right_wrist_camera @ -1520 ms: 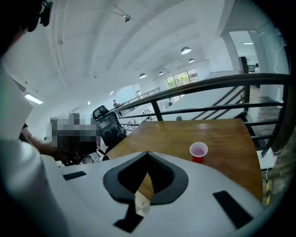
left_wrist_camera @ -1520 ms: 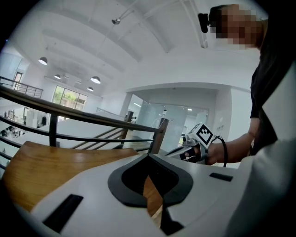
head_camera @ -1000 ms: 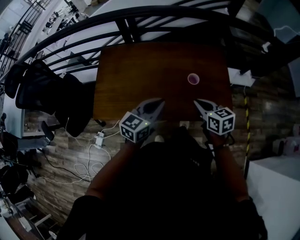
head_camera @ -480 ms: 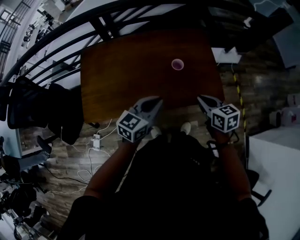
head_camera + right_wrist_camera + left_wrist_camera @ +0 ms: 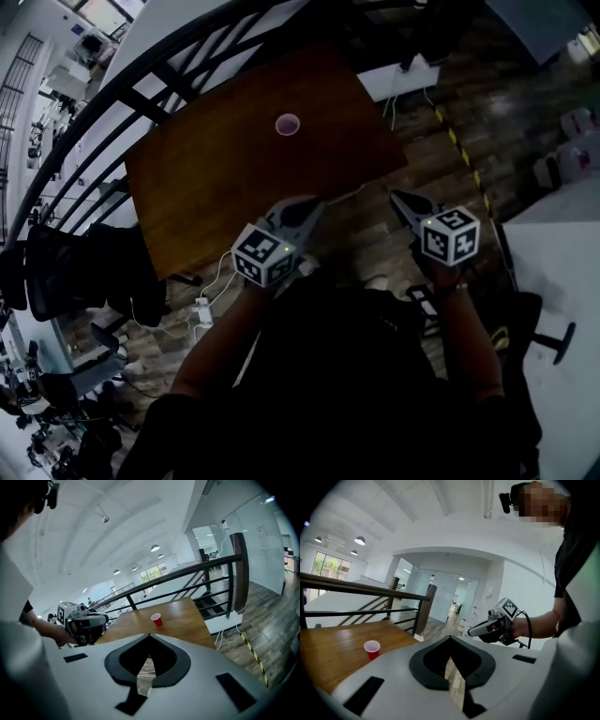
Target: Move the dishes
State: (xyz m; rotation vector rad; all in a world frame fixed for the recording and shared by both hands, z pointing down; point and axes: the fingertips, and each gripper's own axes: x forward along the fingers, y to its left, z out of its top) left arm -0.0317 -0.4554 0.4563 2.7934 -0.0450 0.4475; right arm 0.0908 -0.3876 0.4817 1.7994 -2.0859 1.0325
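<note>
A small red cup (image 5: 287, 124) stands alone on the brown wooden table (image 5: 216, 178); no other dish shows. Both grippers hang over the floor, short of the table's near edge and apart from the cup. My left gripper (image 5: 314, 202) is shut with nothing in it, and so is my right gripper (image 5: 397, 197). In the left gripper view the cup (image 5: 371, 649) stands at the left on the table (image 5: 328, 653), and the right gripper (image 5: 494, 625) shows beyond my jaws. In the right gripper view the cup (image 5: 156, 619) sits mid-table, with the left gripper (image 5: 82, 620) at the left.
A black railing (image 5: 141, 98) runs behind the table. Dark office chairs (image 5: 75, 272) stand to the left, above cables and a power strip (image 5: 202, 305) on the floor. Yellow-black tape (image 5: 459, 145) crosses the floor at right, beside a white surface (image 5: 562, 244).
The head view has swung round: the table and cup slid left and turned in the picture. Both grippers keep the same shut pose in front of the body.
</note>
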